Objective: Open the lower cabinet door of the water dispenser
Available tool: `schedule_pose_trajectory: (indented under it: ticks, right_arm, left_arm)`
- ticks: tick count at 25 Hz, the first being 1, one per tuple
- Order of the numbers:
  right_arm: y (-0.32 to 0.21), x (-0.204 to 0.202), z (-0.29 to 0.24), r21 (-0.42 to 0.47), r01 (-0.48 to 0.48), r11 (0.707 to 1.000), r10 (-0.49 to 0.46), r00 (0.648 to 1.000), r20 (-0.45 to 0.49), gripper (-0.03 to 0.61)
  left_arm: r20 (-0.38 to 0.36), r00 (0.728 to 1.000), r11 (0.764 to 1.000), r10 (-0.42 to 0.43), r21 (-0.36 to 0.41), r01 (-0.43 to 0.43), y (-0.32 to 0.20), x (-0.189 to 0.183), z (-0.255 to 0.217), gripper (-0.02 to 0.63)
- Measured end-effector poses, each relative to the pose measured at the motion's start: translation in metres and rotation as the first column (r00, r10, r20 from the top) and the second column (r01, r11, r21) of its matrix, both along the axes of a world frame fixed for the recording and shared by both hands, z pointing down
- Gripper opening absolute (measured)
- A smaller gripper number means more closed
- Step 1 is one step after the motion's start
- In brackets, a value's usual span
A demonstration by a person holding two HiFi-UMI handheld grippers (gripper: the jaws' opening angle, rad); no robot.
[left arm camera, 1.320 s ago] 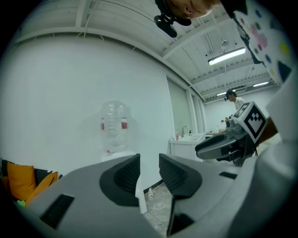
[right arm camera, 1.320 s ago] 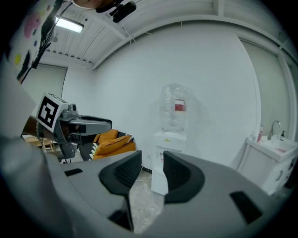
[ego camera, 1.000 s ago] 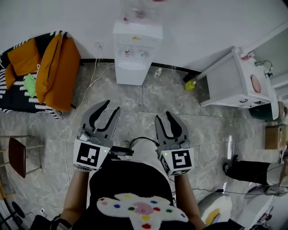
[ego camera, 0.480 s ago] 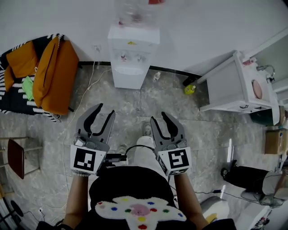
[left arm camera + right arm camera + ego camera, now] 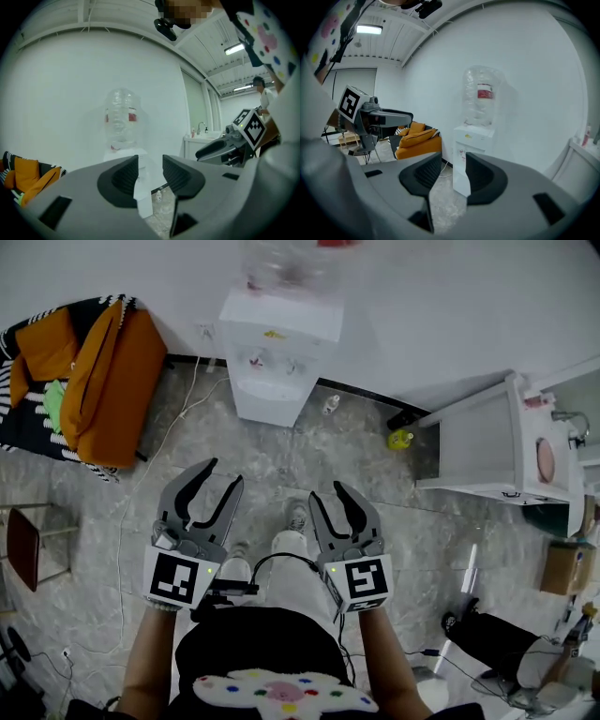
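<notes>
The white water dispenser stands against the far wall with a clear bottle on top; its lower cabinet door faces me and is closed. Both grippers hover over the marble floor, well short of it. My left gripper is open, its jaws have just been opening, and nothing is between them. My right gripper is open too, also just opening, and empty. In the left gripper view the dispenser shows through the gap of the left gripper. In the right gripper view the dispenser stands beyond the right gripper.
An orange-cushioned seat stands left of the dispenser, and a white cord trails over the floor. A white sink cabinet juts out at the right, with a yellow object beside it. A small bottle lies by the wall. A stool stands far left.
The person has stepped toward the dispenser, carrying both grippers forward. The dispenser now looks nearer and larger. Both pairs of jaws stand slightly wider.
</notes>
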State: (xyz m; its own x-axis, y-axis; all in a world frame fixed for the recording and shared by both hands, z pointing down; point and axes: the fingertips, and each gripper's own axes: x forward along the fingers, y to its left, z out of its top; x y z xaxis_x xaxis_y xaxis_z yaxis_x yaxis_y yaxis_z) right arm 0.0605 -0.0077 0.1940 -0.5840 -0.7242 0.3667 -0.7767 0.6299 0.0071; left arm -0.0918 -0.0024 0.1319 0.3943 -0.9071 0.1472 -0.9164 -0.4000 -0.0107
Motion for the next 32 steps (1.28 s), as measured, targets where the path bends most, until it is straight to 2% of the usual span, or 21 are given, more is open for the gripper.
schedule_pose_trajectory:
  ticks: [5,13,26,32]
  right_arm:
    - [-0.031,0.010,0.020,-0.025,0.052,0.998,-0.052,0.999,-0.007,0.153]
    - [-0.089,0.034,0.053,-0.054,0.070,0.996,-0.072,0.997,-0.027,0.164]
    - [-0.161,0.057,0.108,-0.103,0.116,0.988,-0.122,0.991,-0.057,0.172]
    - [-0.178,0.059,0.149,-0.132,0.142,0.981,-0.151,0.987,-0.060,0.187]
  left_arm:
    - [-0.004,1.000,0.999,-0.022,-0.034,0.022,-0.026,0.014,0.015,0.164]
    - [0.045,0.999,0.997,-0.022,-0.078,0.025,-0.063,0.040,0.041,0.165]
    - [-0.004,0.990,0.983,-0.137,-0.124,0.136,-0.119,0.064,0.089,0.169]
    - [0.034,0.980,0.965,-0.196,-0.170,0.199,-0.134,0.065,0.127,0.170]
